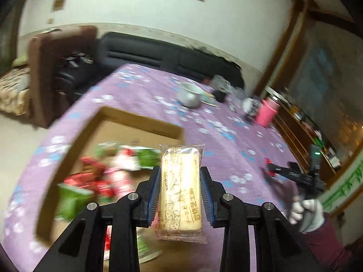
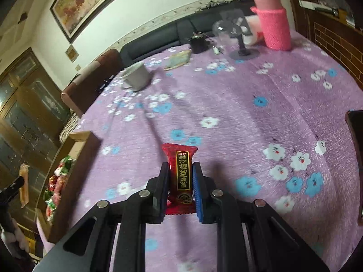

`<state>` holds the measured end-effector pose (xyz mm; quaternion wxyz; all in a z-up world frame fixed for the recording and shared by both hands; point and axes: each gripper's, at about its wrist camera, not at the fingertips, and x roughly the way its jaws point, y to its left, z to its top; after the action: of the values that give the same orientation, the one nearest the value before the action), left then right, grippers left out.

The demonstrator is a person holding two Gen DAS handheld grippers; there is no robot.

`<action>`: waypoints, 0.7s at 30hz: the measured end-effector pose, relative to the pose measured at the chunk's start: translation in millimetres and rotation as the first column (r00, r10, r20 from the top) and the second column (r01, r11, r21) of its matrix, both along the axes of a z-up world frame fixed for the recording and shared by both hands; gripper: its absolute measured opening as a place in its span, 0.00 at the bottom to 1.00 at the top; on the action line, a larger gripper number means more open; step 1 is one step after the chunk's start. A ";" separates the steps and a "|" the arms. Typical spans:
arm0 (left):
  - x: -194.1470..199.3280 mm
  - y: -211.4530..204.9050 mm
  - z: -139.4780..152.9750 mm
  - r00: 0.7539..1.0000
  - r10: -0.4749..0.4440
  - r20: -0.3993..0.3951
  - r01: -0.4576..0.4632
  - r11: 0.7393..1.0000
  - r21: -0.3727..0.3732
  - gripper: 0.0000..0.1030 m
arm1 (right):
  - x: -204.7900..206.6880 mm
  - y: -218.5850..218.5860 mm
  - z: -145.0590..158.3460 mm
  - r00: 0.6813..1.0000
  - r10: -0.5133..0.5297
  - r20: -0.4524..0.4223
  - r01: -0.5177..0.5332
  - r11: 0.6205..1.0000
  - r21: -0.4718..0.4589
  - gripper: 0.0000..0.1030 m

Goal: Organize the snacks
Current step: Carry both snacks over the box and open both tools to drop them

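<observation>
In the left wrist view the left tongs (image 1: 180, 192) are closed onto a pale wafer packet (image 1: 180, 190), the blue pads pressing its two long sides. The packet's long axis runs straight out along the fingers, its far end reaching past the tips toward the centre of the frame. Just beyond and to the left of that end lies the open cardboard box (image 1: 74, 136), with red, green and pink snack packets (image 1: 106, 174) piled inside; the wafer's tip appears to hang over the box's right-hand part, though motion blur leaves the exact overlap unclear.

In the right wrist view the right tongs (image 2: 180, 190) are nearly fully closed on a small red candy packet (image 2: 180, 176), also lengthwise along the fingers. Here the box sits at the far left edge of the frame, well apart across the purple flowered tabletop (image 2: 238, 104).

So the left hand is much the nearer to the box and probably drops first; the right would need to travel leftward.
</observation>
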<state>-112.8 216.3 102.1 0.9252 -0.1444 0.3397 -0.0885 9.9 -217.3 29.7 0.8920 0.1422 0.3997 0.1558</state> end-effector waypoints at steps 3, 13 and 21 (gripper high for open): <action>-18.0 26.0 -8.5 0.998 0.068 0.008 -0.068 0.998 0.010 0.34 | -9.3 24.7 18.9 0.998 0.056 0.014 -0.056 0.998 -0.002 0.18; -19.7 62.1 -50.8 0.985 0.154 -0.077 -0.157 0.987 -0.045 0.35 | -29.9 163.6 53.4 0.940 0.341 0.011 -0.340 0.940 -0.020 0.18; -15.9 80.4 -64.9 0.973 0.198 -0.116 -0.206 0.977 -0.063 0.40 | -32.2 254.9 33.6 0.886 0.460 -0.052 -0.462 0.885 -0.061 0.18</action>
<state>-128.7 296.8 37.1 0.9033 -0.2172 0.3699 0.0014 -22.3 37.6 63.3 0.8266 0.0139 0.4435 0.3462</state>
